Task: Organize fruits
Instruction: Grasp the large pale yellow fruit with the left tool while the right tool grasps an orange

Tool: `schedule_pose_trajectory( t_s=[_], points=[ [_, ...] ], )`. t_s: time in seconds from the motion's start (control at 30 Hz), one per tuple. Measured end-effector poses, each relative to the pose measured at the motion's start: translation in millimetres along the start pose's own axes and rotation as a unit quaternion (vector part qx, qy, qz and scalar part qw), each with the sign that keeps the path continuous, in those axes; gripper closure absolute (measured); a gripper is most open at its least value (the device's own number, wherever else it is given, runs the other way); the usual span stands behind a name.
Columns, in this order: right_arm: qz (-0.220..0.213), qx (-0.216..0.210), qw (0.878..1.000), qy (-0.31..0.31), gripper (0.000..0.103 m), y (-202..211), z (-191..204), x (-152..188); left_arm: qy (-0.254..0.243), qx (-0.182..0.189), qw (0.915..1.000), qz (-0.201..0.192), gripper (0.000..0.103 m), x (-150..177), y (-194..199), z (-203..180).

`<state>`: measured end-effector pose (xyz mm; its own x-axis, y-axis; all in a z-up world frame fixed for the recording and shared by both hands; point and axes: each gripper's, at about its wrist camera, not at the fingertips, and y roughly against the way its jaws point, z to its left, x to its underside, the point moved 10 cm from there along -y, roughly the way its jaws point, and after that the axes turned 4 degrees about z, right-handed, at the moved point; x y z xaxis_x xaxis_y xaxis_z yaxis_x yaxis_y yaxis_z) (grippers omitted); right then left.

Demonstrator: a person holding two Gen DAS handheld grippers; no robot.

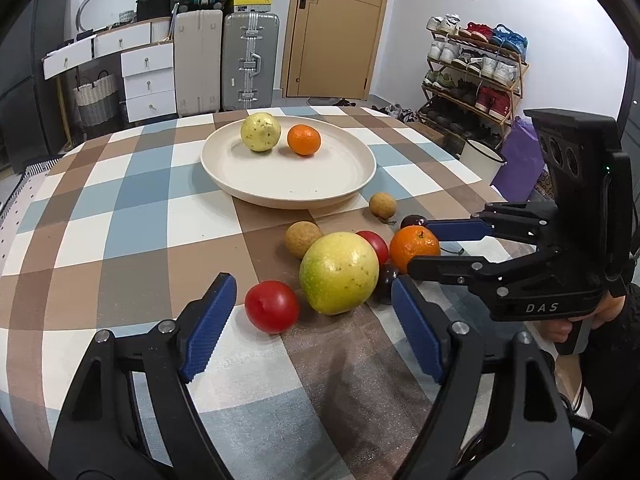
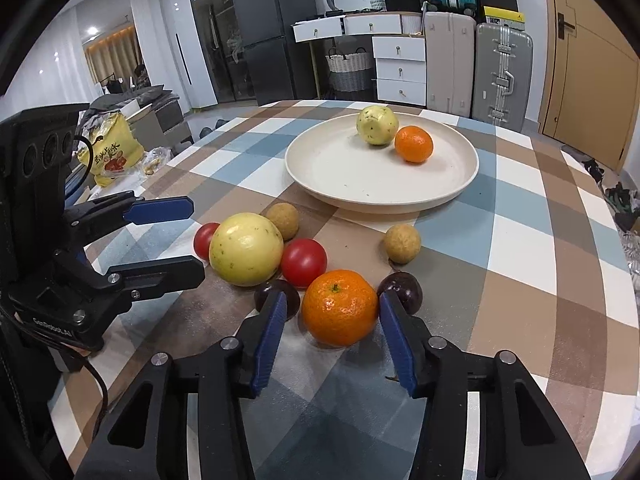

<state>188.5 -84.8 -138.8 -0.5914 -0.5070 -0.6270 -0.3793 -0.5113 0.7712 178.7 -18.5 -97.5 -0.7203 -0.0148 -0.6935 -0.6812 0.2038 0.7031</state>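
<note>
round glossy fruits (image 1: 338, 273) beside smooth cream plate (image 1: 256, 184) on checked cloth (image 1: 120, 208)

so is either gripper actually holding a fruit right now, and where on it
Neither grips yet. The right gripper brackets the orange at its sides; the left gripper straddles the yellow-green fruit, pads clear.

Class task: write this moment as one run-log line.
left gripper: open around yellow-green fruit | right gripper: open around orange | plate: two fruits

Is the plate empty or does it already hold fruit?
Holds fruit: the plate carries a yellow-green fruit and an orange.
</note>
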Motion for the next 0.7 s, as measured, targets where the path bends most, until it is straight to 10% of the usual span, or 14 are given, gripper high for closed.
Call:
schedule_pose_trajectory(
  t_s=[0.5, 0.7],
  points=[
    [-0.014, -0.018, 1.0, 0.007, 0.064, 15, 2, 2, -0.008, 0.008, 0.9999, -0.004, 0.025, -7, -4, -10],
    [-0.024, -0.024, 0.999, -0.011, 0.072, 20, -5, 0, -0.025, -0.001, 0.9994, 0.024, 0.043, -9, -22, -17]
  ],
)
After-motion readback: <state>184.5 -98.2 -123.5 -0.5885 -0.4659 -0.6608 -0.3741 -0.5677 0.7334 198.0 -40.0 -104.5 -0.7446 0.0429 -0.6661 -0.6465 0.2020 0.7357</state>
